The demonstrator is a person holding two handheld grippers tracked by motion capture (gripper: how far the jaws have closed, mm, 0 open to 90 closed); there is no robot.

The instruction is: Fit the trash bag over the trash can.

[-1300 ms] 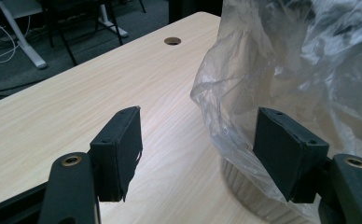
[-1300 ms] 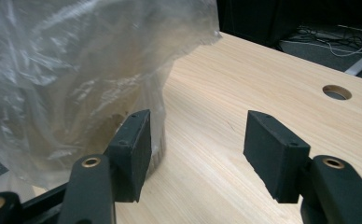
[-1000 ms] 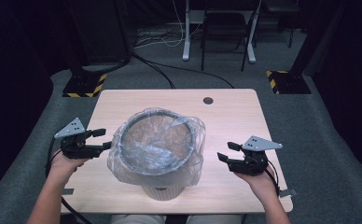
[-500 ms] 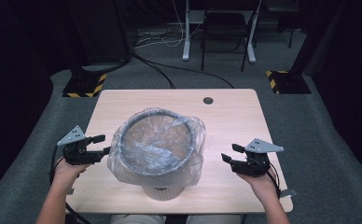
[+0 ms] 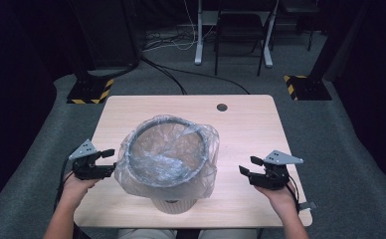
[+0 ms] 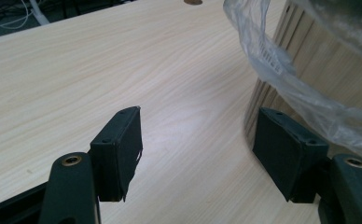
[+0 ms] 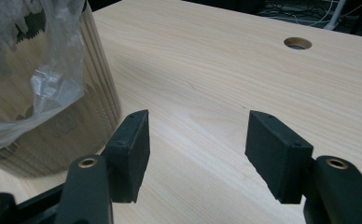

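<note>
Both grippers, left (image 5: 107, 162) and right (image 5: 246, 166), you're holding spread, empty; your gripper views are revealing the round bin's ribbed wooden wall (image 6: 305, 74) beneath crinkled clear plastic liner (image 5: 168, 154).

Your right tool (image 7: 195, 149) hangs low over the pale wooden worktop (image 7: 226, 79), jaws spread wide with nothing between them. Off to the left stands the ribbed bin (image 7: 72, 135), its clear plastic liner (image 7: 34, 70) draped over the side. A round hole (image 7: 297, 43) sits far back.

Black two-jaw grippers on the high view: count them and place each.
2. Left black two-jaw gripper sits beside the plastic-lined round bin at its left; right black two-jaw gripper hovers off its right, over the pale wooden table.
</note>
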